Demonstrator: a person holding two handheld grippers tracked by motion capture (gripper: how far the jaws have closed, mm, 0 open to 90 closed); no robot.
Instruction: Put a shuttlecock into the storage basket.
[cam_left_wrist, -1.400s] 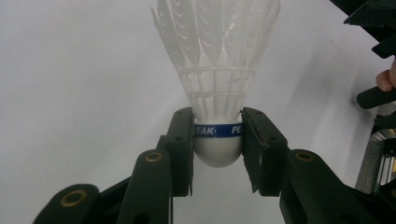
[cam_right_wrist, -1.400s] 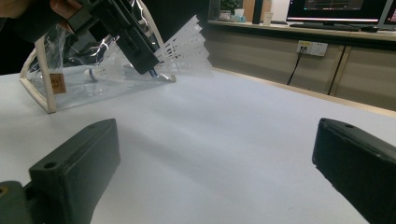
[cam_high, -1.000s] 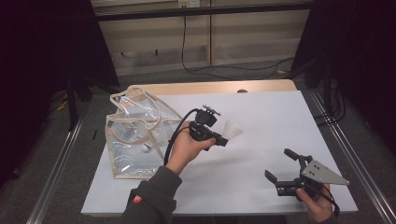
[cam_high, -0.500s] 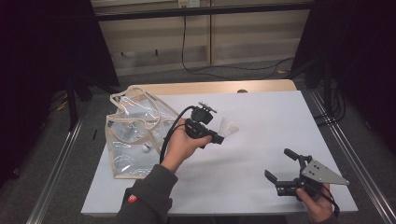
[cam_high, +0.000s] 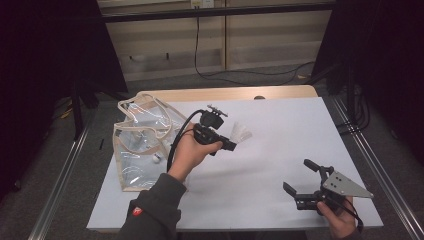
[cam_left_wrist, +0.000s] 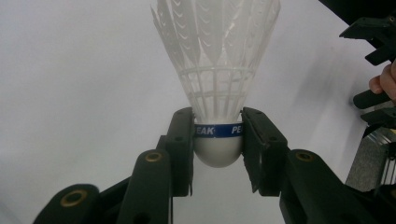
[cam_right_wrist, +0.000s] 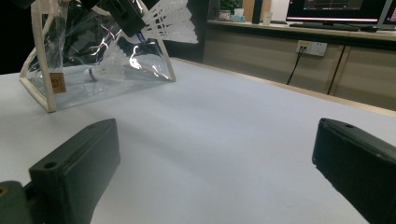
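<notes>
Shuttlecock (cam_left_wrist: 215, 70) clamped by its blue-banded cork between the left tongs (cam_left_wrist: 217, 140), held up above the white bench (cam_high: 280, 165), feathers pointing away from the hand. Right tongs (cam_high: 305, 185) wide apart, holding nothing, low over the bench's near right corner. Clear bag (cam_high: 142, 145) at the bench's left edge, another shuttlecock inside (cam_right_wrist: 105, 70).

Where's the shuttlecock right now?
The shuttlecock is clamped by its cork base in the left gripper, held above the table's middle in the high view, just right of the clear bag.
</notes>
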